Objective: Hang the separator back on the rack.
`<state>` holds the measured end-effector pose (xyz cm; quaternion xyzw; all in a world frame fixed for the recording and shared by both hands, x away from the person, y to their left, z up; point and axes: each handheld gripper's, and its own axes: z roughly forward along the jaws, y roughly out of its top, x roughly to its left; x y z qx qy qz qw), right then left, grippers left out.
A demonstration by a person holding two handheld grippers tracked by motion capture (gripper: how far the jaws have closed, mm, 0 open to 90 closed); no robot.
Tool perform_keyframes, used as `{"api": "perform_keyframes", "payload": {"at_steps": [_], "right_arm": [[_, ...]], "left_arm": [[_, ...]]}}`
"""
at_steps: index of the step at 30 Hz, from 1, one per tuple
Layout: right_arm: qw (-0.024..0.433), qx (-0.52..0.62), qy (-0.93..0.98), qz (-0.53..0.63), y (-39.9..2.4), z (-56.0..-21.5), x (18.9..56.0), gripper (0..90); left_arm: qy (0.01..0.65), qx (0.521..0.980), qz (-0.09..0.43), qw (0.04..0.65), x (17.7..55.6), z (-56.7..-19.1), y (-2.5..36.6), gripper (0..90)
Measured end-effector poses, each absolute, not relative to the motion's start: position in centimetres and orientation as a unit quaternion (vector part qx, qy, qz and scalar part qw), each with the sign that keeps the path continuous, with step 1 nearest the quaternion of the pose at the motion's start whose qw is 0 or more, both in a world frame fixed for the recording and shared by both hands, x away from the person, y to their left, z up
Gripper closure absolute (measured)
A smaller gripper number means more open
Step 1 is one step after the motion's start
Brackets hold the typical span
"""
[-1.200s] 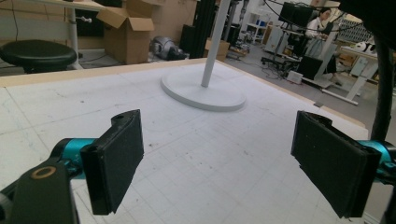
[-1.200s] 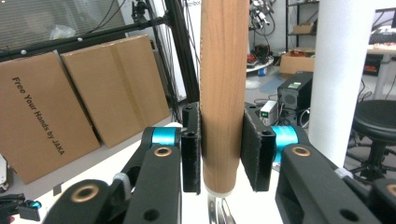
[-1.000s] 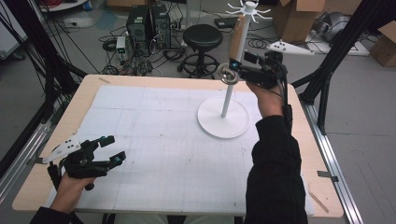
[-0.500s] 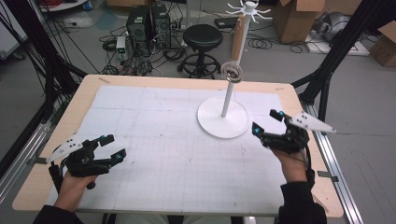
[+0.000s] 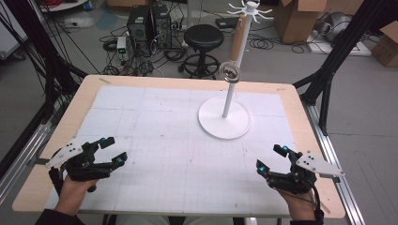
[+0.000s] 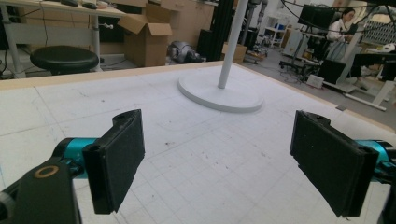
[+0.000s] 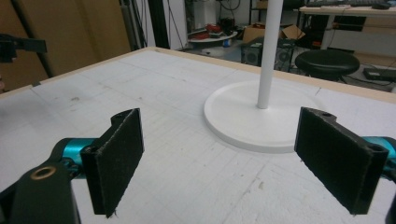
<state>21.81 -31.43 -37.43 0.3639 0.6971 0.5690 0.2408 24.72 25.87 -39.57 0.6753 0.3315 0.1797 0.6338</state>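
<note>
A white stand with a round base [image 5: 224,123] rises at the table's far right of centre. Its pole turns to wood higher up and ends in white hooks [image 5: 249,8]. A shiny metal ring-like piece [image 5: 230,71] hangs on the pole, well above the table. My left gripper [image 5: 116,150] rests open near the front left corner, nothing between its fingers. My right gripper [image 5: 271,158] is open at the front right, also holding nothing. The left gripper view shows its own pads [image 6: 119,158] wide apart with the base [image 6: 219,95] ahead. In the right gripper view, the pads [image 7: 119,156] frame the base [image 7: 243,116].
A white gridded mat [image 5: 178,140] covers the wooden tabletop [image 5: 300,108]. Beyond the far edge stand a black stool [image 5: 202,37], a computer tower [image 5: 149,23] with cables, and cardboard boxes [image 5: 295,18]. Black frame struts [image 5: 328,70] flank both sides.
My right gripper has left the metal piece hanging on the stand and drawn back to the front right of the table, open. The left gripper has stayed put.
</note>
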Motion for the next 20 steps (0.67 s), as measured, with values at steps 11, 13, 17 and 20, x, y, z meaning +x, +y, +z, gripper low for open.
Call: {"api": "perform_keyframes", "payload": {"at_steps": [11,13,17,20], "right_arm": [[0.247,0.359,0.698,0.568,-31.34,-37.36,21.95,14.9],[0.248,0.357,0.699,0.568,-31.35,-37.39,21.97,14.9],[0.247,0.36,0.697,0.569,-31.43,-37.39,21.93,14.9],[0.248,0.36,0.697,0.569,-31.53,-37.45,22.0,14.9]], "left_arm": [[0.332,0.677,0.175,0.633,24.7,-39.74,25.59,18.8],[0.331,0.678,0.177,0.632,24.69,-39.72,25.67,18.8],[0.333,0.678,0.178,0.631,24.69,-39.72,25.67,18.9],[0.333,0.678,0.177,0.632,24.74,-39.72,25.66,18.9]]}}
